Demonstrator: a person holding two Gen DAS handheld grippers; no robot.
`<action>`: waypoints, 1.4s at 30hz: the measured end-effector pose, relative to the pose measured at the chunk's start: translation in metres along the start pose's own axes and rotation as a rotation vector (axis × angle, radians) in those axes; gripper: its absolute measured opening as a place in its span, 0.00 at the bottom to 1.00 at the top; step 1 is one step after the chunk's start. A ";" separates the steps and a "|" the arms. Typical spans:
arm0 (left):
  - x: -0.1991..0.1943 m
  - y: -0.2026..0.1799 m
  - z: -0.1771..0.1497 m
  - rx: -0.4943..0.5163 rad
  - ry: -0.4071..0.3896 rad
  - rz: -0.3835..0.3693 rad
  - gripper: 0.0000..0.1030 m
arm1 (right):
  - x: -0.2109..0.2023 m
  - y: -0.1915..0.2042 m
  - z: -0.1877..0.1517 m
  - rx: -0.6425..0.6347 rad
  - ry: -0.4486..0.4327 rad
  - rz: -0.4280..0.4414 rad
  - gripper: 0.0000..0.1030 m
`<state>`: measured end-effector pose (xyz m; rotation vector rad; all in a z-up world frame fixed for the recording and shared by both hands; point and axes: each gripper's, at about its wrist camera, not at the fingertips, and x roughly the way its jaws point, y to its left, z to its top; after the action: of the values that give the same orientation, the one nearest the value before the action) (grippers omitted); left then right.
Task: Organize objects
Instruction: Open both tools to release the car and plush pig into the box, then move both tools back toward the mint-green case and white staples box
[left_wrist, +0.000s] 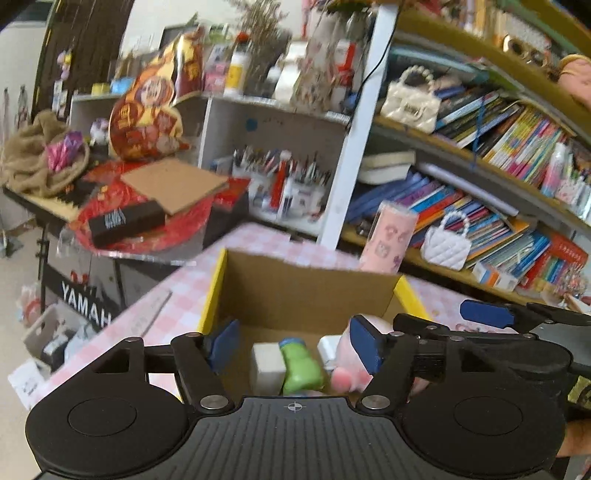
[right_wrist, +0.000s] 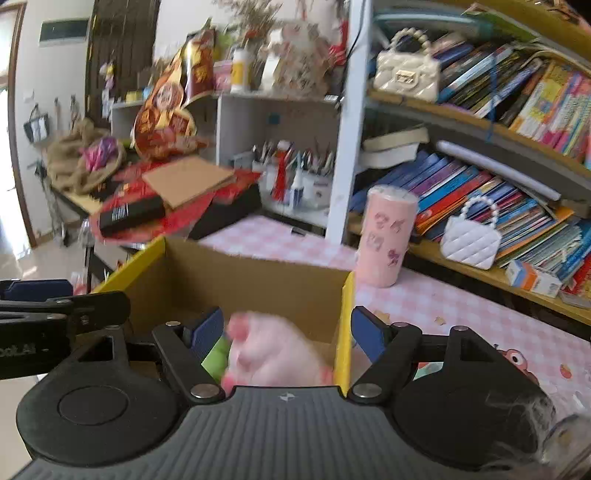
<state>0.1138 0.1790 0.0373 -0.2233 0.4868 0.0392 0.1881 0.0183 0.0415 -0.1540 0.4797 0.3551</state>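
A cardboard box with yellow flaps stands on the pink checked tablecloth. Inside it lie a white block, a green toy and a pink plush toy. My left gripper hangs open over the box, touching nothing. My right gripper is open too, straddling the box's right yellow wall. The blurred pink plush toy sits between its fingers, clear of both pads. The green toy shows beside it. Each gripper's blue pad shows at the other view's edge.
A pink patterned tumbler stands on the table behind the box's right corner. Shelves of books with white handbags run along the right. At the left, a Yamaha keyboard carries cardboard, a black box and red packaging.
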 end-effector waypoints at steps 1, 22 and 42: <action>-0.008 -0.002 0.000 0.009 -0.012 -0.006 0.65 | -0.007 -0.002 0.000 0.010 -0.009 -0.005 0.73; -0.083 -0.011 -0.066 0.133 0.113 -0.036 0.78 | -0.130 0.012 -0.106 0.123 0.094 -0.154 0.73; -0.068 -0.101 -0.110 0.258 0.255 -0.215 0.80 | -0.177 -0.059 -0.170 0.276 0.195 -0.356 0.73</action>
<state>0.0122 0.0570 -0.0049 -0.0259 0.7126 -0.2640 -0.0080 -0.1277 -0.0195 -0.0032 0.6762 -0.0776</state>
